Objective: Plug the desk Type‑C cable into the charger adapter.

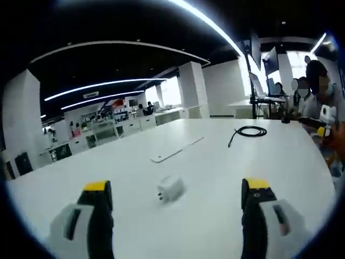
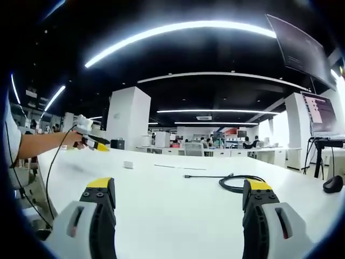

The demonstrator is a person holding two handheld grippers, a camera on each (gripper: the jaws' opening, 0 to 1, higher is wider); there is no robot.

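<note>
Smooth white desk (image 1: 215, 178) bears a boxy charger adapter (image 1: 171, 189) and coiled cable (image 2: 240, 182); both grippers gape empty.

In the left gripper view we look down along our own jaws at a slight tilt over the broad white table (image 1: 215, 162), close enough that the small white cube charger adapter (image 1: 171, 189) sits at lower centre and the coiled black cable (image 1: 249, 131) at upper right. In the right gripper view we skim low and level across the same table (image 2: 178, 205) from another side; both views share the cable (image 2: 237, 182) at centre right and the adapter (image 2: 128, 164) at centre left.
</note>
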